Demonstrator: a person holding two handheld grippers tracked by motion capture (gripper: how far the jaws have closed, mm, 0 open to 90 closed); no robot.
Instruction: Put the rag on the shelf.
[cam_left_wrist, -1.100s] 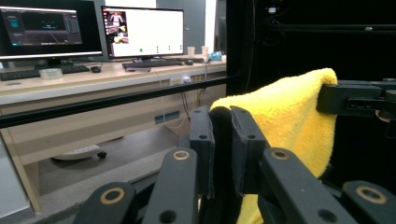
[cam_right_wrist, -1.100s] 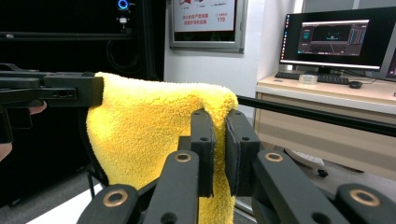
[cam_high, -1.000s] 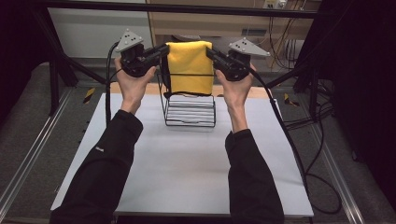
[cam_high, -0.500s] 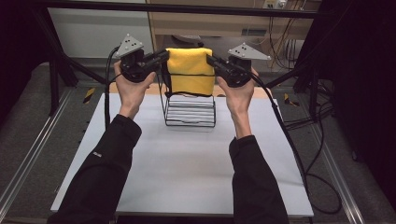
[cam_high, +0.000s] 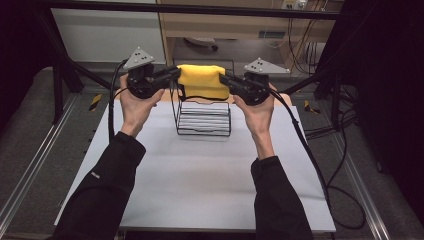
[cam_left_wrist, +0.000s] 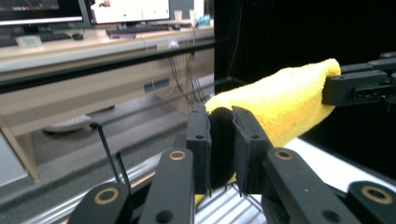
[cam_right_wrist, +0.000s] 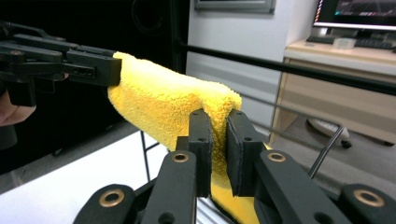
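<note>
Both hands have sunk a little, bringing the yellow towel down to the top of the wire rack on the desk; the drape looks nearly done; the left gripper, its fingers just easing apart, and the right gripper each pinch a towel end; the rack's upright wires stand close beneath the fingers and could snag.

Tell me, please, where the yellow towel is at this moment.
In the high view the yellow towel hangs at the table's far middle, over the wire rack, pinched between the left gripper and right gripper.
</note>
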